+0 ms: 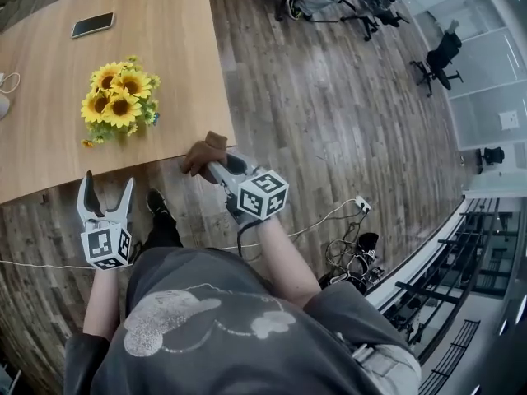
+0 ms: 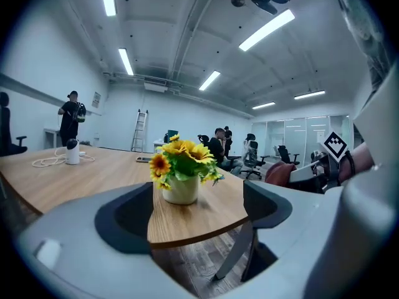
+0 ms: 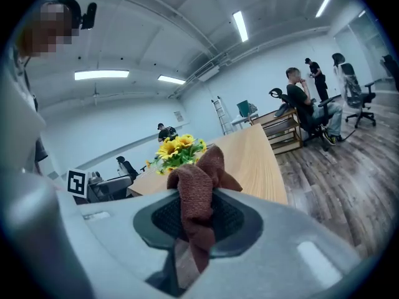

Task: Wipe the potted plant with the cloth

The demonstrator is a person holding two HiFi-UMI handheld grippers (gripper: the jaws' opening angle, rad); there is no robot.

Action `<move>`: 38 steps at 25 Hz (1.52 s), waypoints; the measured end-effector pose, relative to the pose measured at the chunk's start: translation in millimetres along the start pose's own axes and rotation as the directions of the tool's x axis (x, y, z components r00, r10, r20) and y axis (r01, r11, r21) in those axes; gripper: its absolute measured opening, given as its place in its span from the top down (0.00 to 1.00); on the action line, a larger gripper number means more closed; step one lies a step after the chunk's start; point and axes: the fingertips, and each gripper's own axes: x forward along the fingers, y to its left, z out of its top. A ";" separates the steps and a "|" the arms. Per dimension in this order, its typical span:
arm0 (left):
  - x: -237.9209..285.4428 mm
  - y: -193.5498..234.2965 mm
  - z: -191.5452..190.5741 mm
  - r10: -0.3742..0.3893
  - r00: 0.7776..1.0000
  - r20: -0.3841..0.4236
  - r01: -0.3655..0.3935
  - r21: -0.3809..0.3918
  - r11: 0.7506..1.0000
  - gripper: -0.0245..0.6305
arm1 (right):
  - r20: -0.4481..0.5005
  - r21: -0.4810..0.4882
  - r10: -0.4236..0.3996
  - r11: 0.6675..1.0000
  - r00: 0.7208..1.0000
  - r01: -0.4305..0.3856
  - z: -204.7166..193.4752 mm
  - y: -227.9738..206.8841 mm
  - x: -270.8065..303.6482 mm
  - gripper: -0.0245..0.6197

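Cloth (image 1: pixel 205 151), brown and bunched, is clamped in the right hand-held gripper (image 1: pixel 216 169) at the near edge of the surface (image 1: pixel 177 72). The left hand-held gripper (image 1: pixel 107 184) gapes empty just off that edge. The potted plant (image 1: pixel 120 103) stands on the surface beyond both.

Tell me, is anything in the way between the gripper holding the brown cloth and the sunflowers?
No, nothing visible. The right gripper holds the cloth by the edge of the table, and only bare wood lies between it and the potted plant. The phone lies beyond the plant.
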 end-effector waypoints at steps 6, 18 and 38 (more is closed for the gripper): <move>-59.2 -55.9 6.1 -0.031 0.998 0.055 0.029 0.033 0.999 0.22 | 0.010 -0.033 0.047 0.998 0.999 -0.047 -28.2 18.8 -56.3 0.85; -115.6 -96.6 27.2 -0.025 0.995 0.102 0.018 0.060 0.998 0.23 | 0.043 -0.036 0.065 0.997 0.997 -0.063 -40.0 51.2 -115.5 0.85; -199.7 -59.0 46.1 -0.126 0.972 0.198 0.125 0.022 0.992 0.29 | 0.258 -0.060 0.016 0.998 0.966 -0.001 -28.8 178.2 -133.7 0.85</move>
